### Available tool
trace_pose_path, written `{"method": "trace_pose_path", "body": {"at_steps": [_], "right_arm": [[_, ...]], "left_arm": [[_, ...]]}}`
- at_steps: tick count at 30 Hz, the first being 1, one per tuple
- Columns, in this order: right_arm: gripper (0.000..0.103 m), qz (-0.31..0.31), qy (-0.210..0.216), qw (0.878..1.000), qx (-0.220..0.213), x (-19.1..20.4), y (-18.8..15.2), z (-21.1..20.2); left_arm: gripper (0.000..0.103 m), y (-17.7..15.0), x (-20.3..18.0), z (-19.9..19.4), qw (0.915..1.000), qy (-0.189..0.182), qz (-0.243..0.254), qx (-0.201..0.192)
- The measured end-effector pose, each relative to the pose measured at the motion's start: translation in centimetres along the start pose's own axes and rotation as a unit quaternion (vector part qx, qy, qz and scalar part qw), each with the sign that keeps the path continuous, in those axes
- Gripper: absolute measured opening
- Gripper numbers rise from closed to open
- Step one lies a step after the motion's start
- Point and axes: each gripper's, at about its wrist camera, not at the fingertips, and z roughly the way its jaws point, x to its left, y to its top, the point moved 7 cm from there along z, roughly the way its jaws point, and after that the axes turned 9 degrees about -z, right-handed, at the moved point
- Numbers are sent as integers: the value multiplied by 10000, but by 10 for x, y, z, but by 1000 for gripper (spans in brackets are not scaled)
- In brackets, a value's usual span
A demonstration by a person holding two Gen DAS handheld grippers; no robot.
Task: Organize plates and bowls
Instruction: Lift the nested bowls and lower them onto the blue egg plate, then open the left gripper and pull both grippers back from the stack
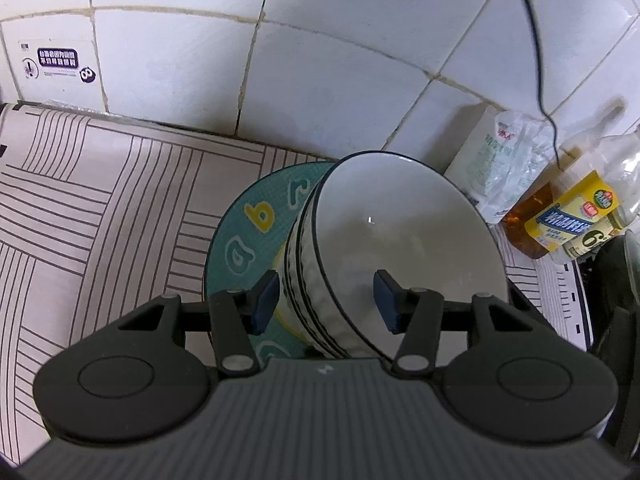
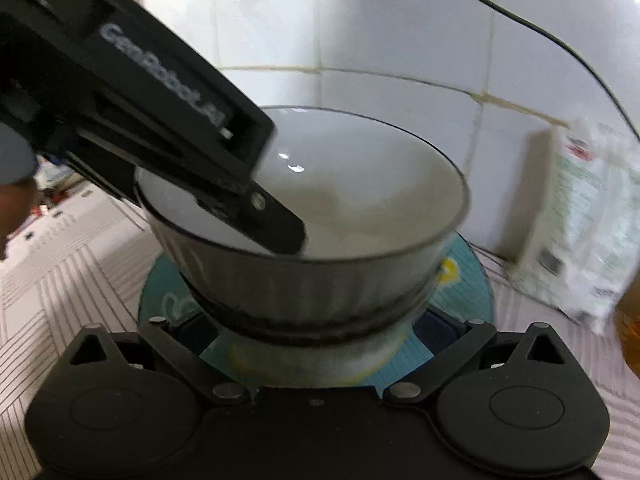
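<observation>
Stacking, by the look of things: bowl stack, white inside with dark rims, seated on a teal lettered plate, itself flat on the striped table, close to the far tiled wall.

Left gripper astride the near-left rim of the top bowl, jaws apart: one pad outside the ribbed wall, the other inside the hollow, neither seen pressing. Judged a placing just finished or a grasp not yet made, with no way of telling which from here.

Right gripper low at the near side, jaws spread wide to either side of the foot of the stack, just above the plate. Pads half hidden under the bowl's flare and blurred, so cannot tell whether clamped on the base or merely beside it.

Next move, as a judgement: either lift the left jaws straight up and clear of the rim without dragging the top bowl, or close on the wall and raise it level. Calls for a steady base either way, and for keeping the two tools from knocking together over the bowl.

To the right, near the stack: a white packet against the wall and an oil bottle beside it, a black cable hanging above both. Little room on that side; open table to the left.
</observation>
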Motion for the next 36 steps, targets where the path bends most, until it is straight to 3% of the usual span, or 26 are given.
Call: {"method": "trace_pose_path", "body": {"at_steps": [2, 13, 20, 23, 31, 36], "right_arm": [[102, 138, -186, 9996, 178, 0, -4, -7], [102, 444, -557, 9974, 103, 25, -6, -96], [102, 1338, -945, 9856, 422, 27, -14, -133], [102, 1371, -1121, 9830, 475, 34, -9, -152], [103, 1302, -1825, 9742, 259, 44, 13, -221], [103, 1551, -1857, 9703, -73, 45, 20, -263]], "left_arm": [[55, -1, 0, -7, 9998, 128, 84, -99], [66, -14, 2, -87, 9983, 161, 319, -452], [72, -35, 1, -152, 9966, 87, 494, -655], [78, -41, 2, -180, 9948, 168, 588, -811], [100, -56, 13, -247, 9892, 476, 778, -1150], [102, -67, 19, -275, 9868, 733, 745, -1235]]}}
